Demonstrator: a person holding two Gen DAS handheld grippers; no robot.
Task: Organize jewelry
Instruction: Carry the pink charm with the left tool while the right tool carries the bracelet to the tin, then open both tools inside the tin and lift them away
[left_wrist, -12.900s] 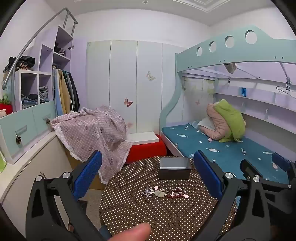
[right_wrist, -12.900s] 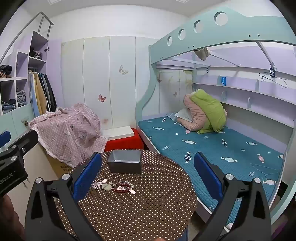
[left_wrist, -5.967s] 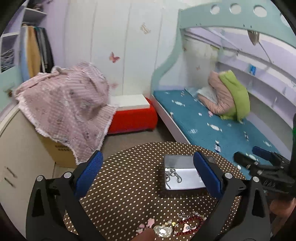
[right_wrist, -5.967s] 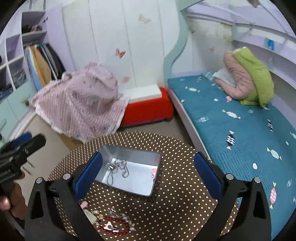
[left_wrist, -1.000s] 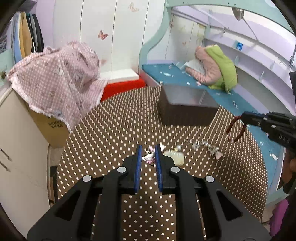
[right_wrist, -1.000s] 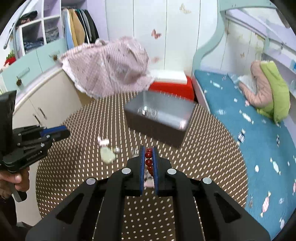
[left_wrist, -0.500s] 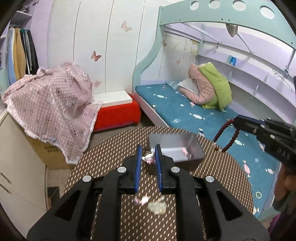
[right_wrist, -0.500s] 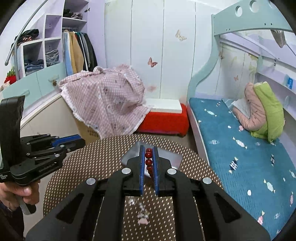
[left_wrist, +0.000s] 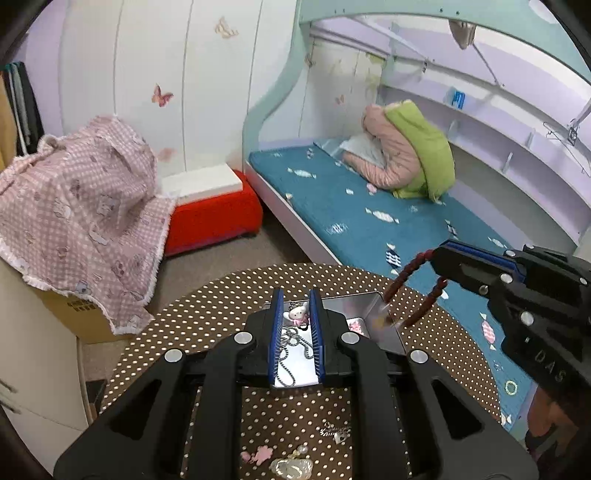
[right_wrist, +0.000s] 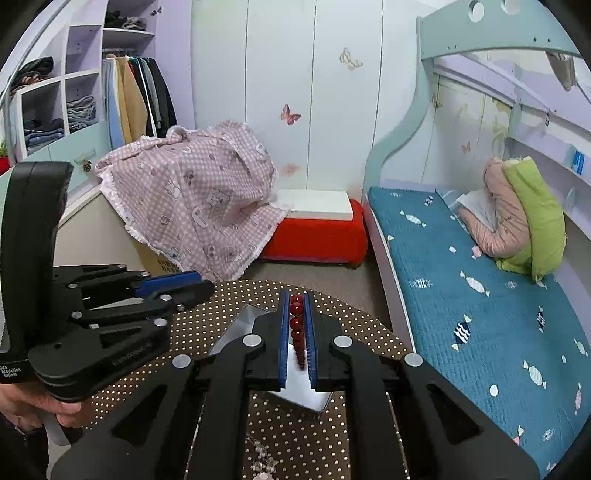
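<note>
2 views logged, left wrist first. My left gripper (left_wrist: 296, 314) has its blue pads closed to a narrow slot on a small white-and-pink cat charm (left_wrist: 295, 314), held above the open metal tin (left_wrist: 384, 332). Inside the tin: a silver bead chain (left_wrist: 291, 347) on the pale floor, plus a small pink piece (left_wrist: 355, 326) near the right wall. My right gripper (left_wrist: 441, 264) enters from the right, pinching a loop of dark red beads (left_wrist: 413, 291) that hangs down over the tin's right corner. The tin sits on a round table under a brown cloth with white dots (left_wrist: 207, 325). On the cloth near the bottom edge: a pink flower piece (left_wrist: 258, 454), a pale shell-like pendant (left_wrist: 291, 468), a small silver charm (left_wrist: 336, 432).

Right wrist view. My right gripper (right_wrist: 296, 325) is clamped nearly closed on the red bead strand (right_wrist: 297, 325), beads stacked between the pads, directly over the tin (right_wrist: 240, 325). The left gripper (right_wrist: 184, 284) lies to the left, over the dotted cloth (right_wrist: 347, 325), with my hand (right_wrist: 48, 406) on its handle. A silvery piece (right_wrist: 262, 461) lies on the cloth below.

Room: teal bunk bed (right_wrist: 461, 258), red ottoman (right_wrist: 317, 232), pink checked blanket (right_wrist: 192, 199), open wardrobe shelves (right_wrist: 85, 92).
</note>
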